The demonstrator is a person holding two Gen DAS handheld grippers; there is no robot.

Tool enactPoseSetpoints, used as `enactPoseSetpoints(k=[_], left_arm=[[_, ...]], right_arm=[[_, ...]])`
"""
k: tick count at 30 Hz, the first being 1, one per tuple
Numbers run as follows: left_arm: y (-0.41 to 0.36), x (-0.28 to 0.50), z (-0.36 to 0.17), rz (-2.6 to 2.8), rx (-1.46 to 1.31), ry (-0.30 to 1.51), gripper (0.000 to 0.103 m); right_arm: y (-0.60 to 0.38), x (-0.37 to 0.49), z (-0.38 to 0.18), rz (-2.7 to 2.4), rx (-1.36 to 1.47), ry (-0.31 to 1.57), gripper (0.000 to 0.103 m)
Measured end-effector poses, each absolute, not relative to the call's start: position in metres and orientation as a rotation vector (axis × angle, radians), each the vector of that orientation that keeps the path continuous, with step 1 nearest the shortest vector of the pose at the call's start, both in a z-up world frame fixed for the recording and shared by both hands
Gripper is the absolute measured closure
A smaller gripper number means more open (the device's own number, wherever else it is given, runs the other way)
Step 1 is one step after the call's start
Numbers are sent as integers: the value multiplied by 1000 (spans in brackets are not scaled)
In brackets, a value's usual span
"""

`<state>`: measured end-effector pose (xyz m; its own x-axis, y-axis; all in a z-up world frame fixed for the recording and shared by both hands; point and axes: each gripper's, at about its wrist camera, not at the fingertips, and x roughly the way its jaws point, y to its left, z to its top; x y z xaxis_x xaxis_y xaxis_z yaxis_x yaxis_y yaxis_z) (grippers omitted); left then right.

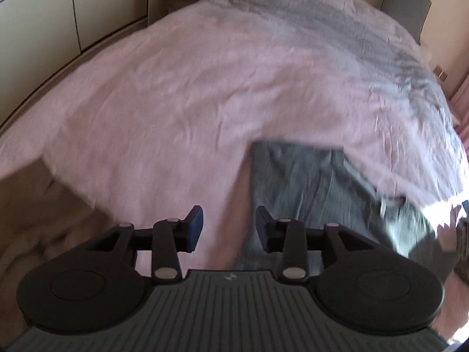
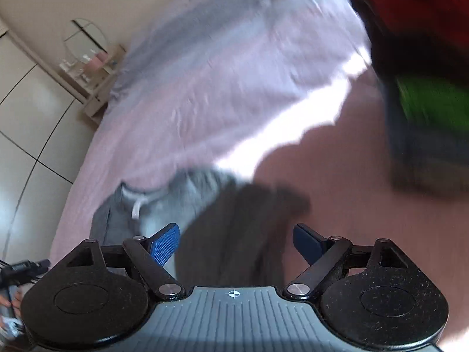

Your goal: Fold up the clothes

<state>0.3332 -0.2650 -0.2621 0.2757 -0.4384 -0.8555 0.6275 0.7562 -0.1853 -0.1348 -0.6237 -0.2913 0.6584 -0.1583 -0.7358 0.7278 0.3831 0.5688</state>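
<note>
Both my claws, left gripper (image 1: 229, 225) and right gripper (image 2: 236, 245), hang open and empty above the grey trousers (image 1: 296, 176) on the bed (image 1: 176, 102), so I judge one fold finished and must next grasp their edge.

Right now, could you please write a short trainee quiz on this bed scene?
1. True or false: the left tongs are clamped on the grey pants.
2. The pants lie on: A) a wooden table B) a pink bedspread C) a tiled floor.
3. What colour is the pants' drawstring?

Key: 1 false, both the left and the right tongs are open and empty; 2 B; 3 white.
</note>
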Motion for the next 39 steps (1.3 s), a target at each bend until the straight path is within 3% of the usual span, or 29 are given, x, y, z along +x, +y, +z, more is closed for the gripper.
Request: enactPoseSetpoints(k=[2,7,13,18,19,21,22,23,25,31,35,39], left_arm=[[-218,296,-275,-693,185,1210,66],[-127,224,-287,-592,20,1427,58],[-90,183,-287,-591,-99,1481,40],[-113,161,-297,-678,-41,1455,39],[-123,154,-299,-701,36,1416,39],[-137,143,-304,-698,186,1335,44],[-139,140,-307,-683,228,1311,64],[-142,137,-310,-667,269,1286,81],[-123,142,-301,-646,186,1271,100],[-34,165,-262,-578,-192,1269,101],[19,180,-229,-576,-331,1226,102],[38,186,-218,-606,-290,1229,103]], right_arm=[[-590,-172,-319,-637,1220,696,27],[-542,-224,-350,-670,1521,589,27],[-538,-217,-362,-702,1542,477,27],[-536,-196,-370,-699,1484,480,27],[-534,-194,-369,-700,1465,479,33],[-528,-193,-369,-713,1463,507,83],[-524,-194,-368,-720,1473,510,86],[-518,-198,-362,-733,1461,497,98],[-504,-208,-345,-742,1426,460,100],[-445,-254,-270,-621,1404,317,102],[-391,-278,-233,-528,1404,359,102],[-346,-301,-234,-550,1458,461,102]])
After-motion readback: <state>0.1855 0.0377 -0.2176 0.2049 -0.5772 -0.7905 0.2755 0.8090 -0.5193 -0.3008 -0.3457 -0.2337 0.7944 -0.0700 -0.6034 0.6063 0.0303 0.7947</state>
